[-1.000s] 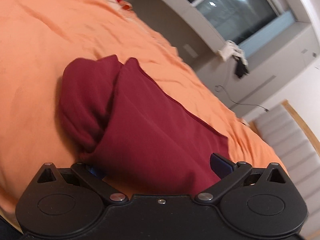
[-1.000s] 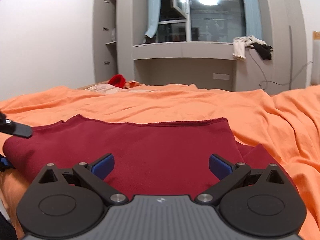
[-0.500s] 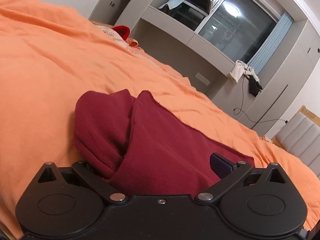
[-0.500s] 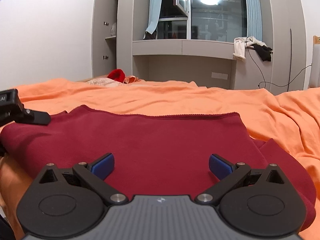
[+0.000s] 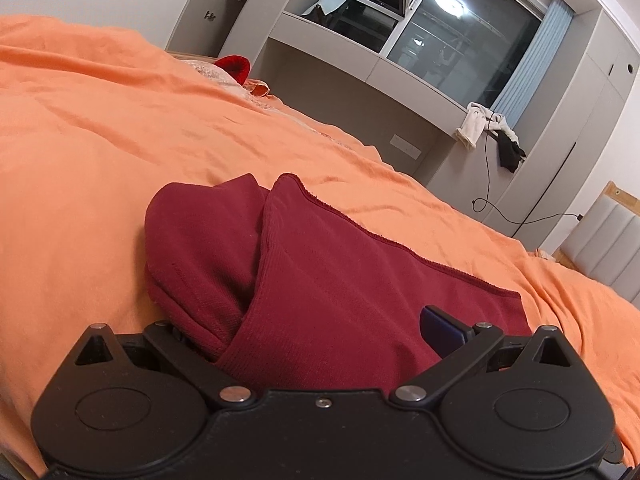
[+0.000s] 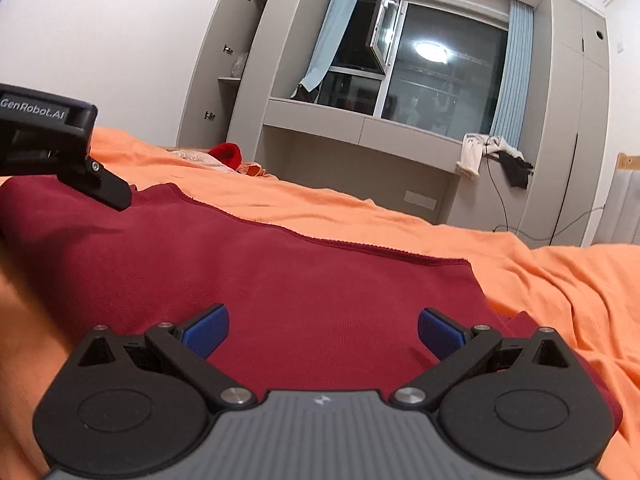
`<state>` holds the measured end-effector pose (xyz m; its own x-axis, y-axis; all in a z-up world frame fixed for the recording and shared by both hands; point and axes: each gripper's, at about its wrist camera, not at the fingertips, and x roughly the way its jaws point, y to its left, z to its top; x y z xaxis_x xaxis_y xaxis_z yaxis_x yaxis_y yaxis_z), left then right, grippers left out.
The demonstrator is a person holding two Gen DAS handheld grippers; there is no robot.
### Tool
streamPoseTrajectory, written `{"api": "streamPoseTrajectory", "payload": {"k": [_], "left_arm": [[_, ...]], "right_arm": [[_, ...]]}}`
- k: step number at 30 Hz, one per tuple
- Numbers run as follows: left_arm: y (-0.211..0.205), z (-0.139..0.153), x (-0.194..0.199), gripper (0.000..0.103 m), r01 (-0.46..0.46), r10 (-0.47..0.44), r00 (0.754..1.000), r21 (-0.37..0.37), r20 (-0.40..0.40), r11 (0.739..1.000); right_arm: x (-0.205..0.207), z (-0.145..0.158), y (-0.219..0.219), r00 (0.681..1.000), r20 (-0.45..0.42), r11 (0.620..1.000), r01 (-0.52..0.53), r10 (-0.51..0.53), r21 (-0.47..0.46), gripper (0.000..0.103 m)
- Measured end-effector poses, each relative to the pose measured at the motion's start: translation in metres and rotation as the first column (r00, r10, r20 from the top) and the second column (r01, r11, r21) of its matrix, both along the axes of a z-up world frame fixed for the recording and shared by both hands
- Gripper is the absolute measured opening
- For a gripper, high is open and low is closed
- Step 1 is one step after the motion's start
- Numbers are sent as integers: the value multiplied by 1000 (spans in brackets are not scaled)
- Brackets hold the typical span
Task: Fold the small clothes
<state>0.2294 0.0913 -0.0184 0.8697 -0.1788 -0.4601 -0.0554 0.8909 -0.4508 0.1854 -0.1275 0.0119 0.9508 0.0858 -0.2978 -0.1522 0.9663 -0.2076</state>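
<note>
A dark red knit garment (image 5: 320, 280) lies partly folded on the orange bedspread (image 5: 100, 140), a bunched sleeve at its left. My left gripper (image 5: 320, 332) is open right over its near edge; cloth hides the left finger, the right blue pad (image 5: 440, 330) shows. In the right wrist view the garment (image 6: 280, 280) spreads flat, its hemmed edge running across. My right gripper (image 6: 322, 328) is open, both blue pads wide apart over the cloth. The left gripper (image 6: 60, 152) shows at the far left above the garment.
A red item and pale clothes (image 5: 234, 66) lie at the bed's far side. Grey cabinets, a window ledge with hanging clothes (image 6: 492, 152) and a cable stand behind. A padded headboard (image 5: 608, 240) is at the right.
Both wrist views have tilted upward, showing more wall and window. The left gripper has risen in the right wrist view. The garment lies as before.
</note>
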Motion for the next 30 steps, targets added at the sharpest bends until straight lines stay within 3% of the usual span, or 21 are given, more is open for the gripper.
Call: {"api": "streamPoseTrajectory", "payload": {"k": [5,30], "left_arm": [[0,-1,-1,102,5,-5,1000,14,1,1000],[-7,-2,-3,102,11,-11,1000,78,-6,997]], "right_arm": [[3,2,-5,999,-32,999,-5,7,42,103],[2,-3,-10,1000,-13,998,-7,8,62,103]]}}
